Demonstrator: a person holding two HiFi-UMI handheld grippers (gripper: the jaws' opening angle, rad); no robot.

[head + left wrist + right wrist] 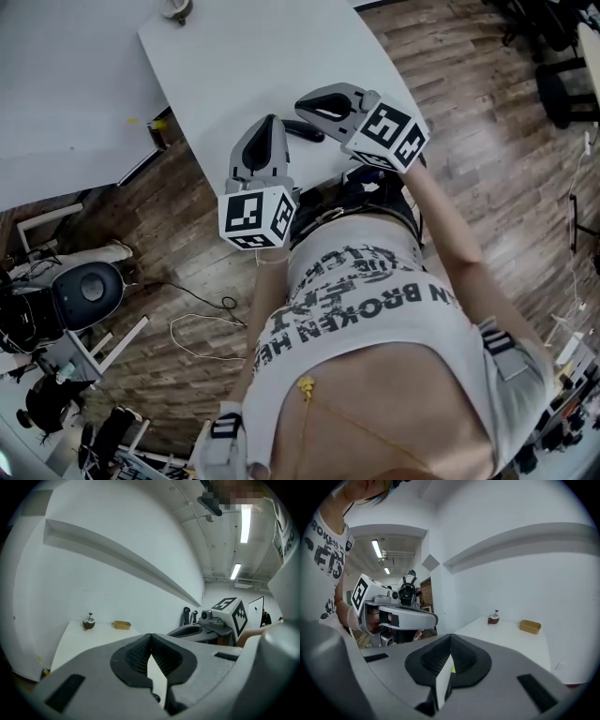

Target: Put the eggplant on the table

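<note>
Seemingly eggplant (305, 129) is down: dark long shape lies on bench (244, 66) near front edge, between tool tips. Left tool (150, 641) pressed together, empty; right tool (450, 641) likewise pressed tight, nothing pinched. Both held clear above bench, likely so eggplant rests undisturbed. Task looks done.
</note>
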